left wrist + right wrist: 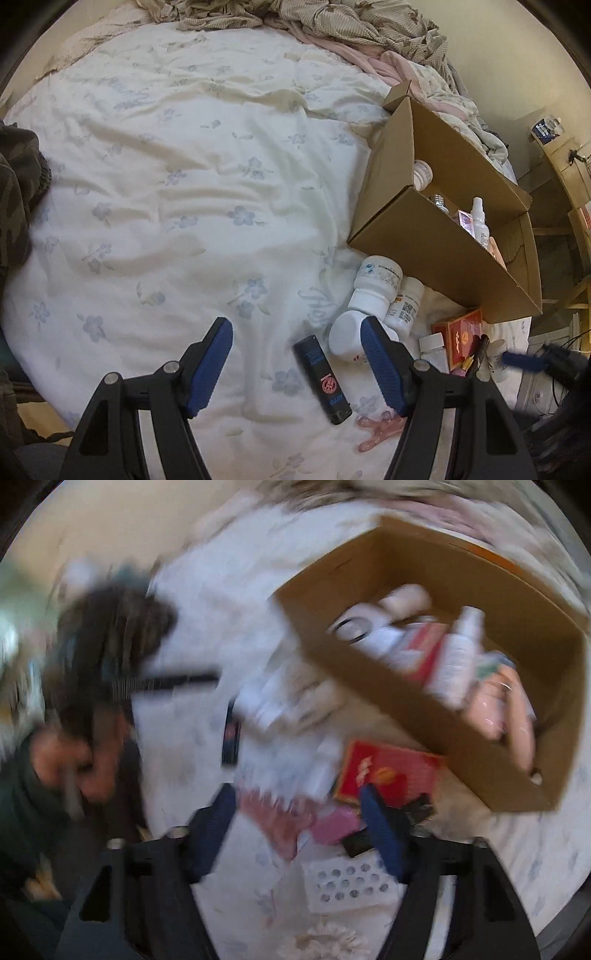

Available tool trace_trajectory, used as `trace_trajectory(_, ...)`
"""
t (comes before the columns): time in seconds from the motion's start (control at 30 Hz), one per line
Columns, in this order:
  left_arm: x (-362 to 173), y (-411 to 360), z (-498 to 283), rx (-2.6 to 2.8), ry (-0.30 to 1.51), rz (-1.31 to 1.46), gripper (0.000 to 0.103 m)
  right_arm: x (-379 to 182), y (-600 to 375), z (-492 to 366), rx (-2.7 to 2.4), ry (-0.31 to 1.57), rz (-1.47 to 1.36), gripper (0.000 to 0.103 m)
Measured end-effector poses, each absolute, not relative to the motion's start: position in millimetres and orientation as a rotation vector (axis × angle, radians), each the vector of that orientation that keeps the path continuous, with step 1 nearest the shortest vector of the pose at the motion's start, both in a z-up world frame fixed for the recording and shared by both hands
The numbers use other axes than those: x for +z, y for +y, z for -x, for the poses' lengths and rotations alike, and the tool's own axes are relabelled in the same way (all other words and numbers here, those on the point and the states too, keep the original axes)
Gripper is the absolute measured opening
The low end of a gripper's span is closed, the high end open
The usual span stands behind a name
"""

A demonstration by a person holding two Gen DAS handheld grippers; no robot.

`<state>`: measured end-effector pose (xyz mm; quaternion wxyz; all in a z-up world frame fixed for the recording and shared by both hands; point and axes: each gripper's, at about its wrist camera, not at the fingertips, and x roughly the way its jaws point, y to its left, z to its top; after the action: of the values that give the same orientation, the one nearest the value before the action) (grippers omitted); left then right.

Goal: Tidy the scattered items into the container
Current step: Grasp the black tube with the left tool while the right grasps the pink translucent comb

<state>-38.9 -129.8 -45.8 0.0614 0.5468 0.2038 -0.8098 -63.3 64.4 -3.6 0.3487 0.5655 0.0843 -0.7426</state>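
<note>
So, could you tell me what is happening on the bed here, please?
A person is tidying scattered toiletries and medicine bottles into a cardboard box on the bed, using a two-finger tool in each hand. The box already holds several items, including a white spray bottle. The left tool is open and empty, above a black tube and a cluster of white bottles. The right tool is open over a red box and other items; its view is blurred, so it seems to be moving.
</note>
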Motion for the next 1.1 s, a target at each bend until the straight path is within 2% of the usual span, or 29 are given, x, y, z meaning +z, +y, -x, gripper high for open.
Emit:
trace_trajectory(0.03,-46,-130,39,-2.444,0.608,-1.658,0.072,-14,49,54,-1.913,0.362,-1.454,0.066)
trace_trajectory(0.1,-49,-131,39,-2.419,0.593,-1.666,0.072,-33,34,45,-1.856,0.466,-1.470,0.066)
trace_trajectory(0.33,-56,-147,35,-2.360,0.704,-1.669,0.072,-70,-2,23,-1.697,0.686,-1.420,0.066)
trace_trajectory(0.47,-56,-150,35,-2.320,0.701,-1.640,0.072,-87,-13,22,-1.700,0.788,-1.385,0.063)
trace_trajectory(0.6,-61,-150,39,-2.315,0.730,-1.674,0.072,-90,-18,27,-1.728,0.761,-1.344,0.058)
trace_trajectory(0.67,-61,-149,39,-2.320,0.705,-1.679,0.072,-87,-16,33,-1.743,0.710,-1.347,0.036)
trace_trajectory(0.7,-60,-149,39,-2.323,0.707,-1.678,0.072,-84,-12,38,-1.749,0.673,-1.364,0.034)
trace_trajectory(0.9,-67,-136,38,-2.376,0.803,-1.815,0.071,-64,30,63,-1.790,0.412,-1.426,0.033)
trace_trajectory(0.97,-70,-125,37,-2.369,0.742,-1.882,0.061,-51,45,68,-1.823,0.324,-1.415,0.033)
trace_trajectory(1.03,-74,-119,38,-2.358,0.711,-1.931,0.047,-39,65,70,-1.870,0.261,-1.408,0.033)
trace_trajectory(1.1,-77,-115,38,-2.351,0.709,-1.955,0.047,-29,77,75,-1.895,0.204,-1.400,0.033)
